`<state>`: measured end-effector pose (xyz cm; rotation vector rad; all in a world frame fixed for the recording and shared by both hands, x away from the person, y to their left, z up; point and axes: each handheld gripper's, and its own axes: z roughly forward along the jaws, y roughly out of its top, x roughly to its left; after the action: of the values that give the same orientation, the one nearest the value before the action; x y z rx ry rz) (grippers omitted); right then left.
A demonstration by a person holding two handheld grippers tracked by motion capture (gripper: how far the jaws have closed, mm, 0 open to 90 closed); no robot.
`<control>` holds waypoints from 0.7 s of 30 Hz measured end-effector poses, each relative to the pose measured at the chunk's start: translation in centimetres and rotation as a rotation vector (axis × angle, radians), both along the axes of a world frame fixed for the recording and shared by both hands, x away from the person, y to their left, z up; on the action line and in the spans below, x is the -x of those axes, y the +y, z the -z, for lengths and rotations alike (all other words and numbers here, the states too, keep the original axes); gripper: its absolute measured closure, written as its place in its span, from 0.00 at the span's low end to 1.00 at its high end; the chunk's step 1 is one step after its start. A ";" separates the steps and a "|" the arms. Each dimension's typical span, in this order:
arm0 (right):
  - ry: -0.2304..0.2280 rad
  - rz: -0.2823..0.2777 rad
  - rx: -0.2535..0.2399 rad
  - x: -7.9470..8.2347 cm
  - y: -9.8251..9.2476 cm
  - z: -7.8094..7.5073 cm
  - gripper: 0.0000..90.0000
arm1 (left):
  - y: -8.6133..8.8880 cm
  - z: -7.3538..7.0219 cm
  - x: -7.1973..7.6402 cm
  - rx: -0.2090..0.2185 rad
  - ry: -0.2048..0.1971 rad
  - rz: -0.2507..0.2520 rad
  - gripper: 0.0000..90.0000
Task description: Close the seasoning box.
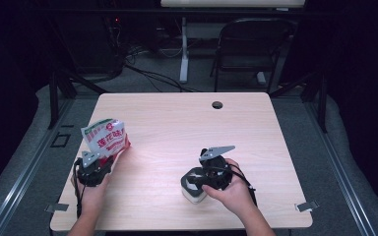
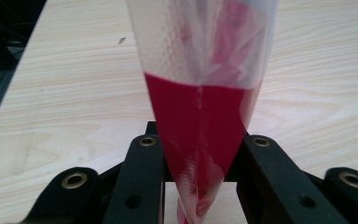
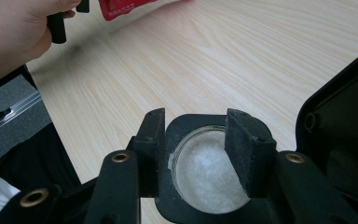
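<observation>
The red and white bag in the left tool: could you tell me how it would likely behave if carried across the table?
The bag is thin film, creased, so probably floppy and likely to sag. The left tool pinches just its narrow end, so it may swing or slip. It looks light.

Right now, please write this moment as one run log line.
left gripper: shut on red-white bag | right gripper: around jar of white crystals | table

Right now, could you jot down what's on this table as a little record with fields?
Surface: light wooden table with a round cable hole
Left gripper: jaws clamped on the lower end of a red and white printed plastic bag, held upright
Right gripper: jaws around a small white jar with a black rim
Jar contents: white granules
Jar lid: black, flipped open
</observation>
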<state>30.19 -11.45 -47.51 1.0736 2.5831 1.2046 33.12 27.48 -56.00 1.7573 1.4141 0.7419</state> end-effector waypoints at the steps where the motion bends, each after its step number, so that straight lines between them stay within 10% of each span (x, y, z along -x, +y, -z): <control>1: 0.000 -0.001 0.001 0.0 0.0 0.0 0.65 | 0.1 0.0 0.0 -0.006 0.000 -0.008 0.85; 21: 0.001 0.000 -0.001 0.0 0.0 0.0 0.65 | -0.3 0.0 0.1 -0.003 0.001 0.010 0.66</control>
<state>30.20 -11.47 -47.53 1.0748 2.5835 1.2058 33.06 27.18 -56.04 1.7658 1.4043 0.7383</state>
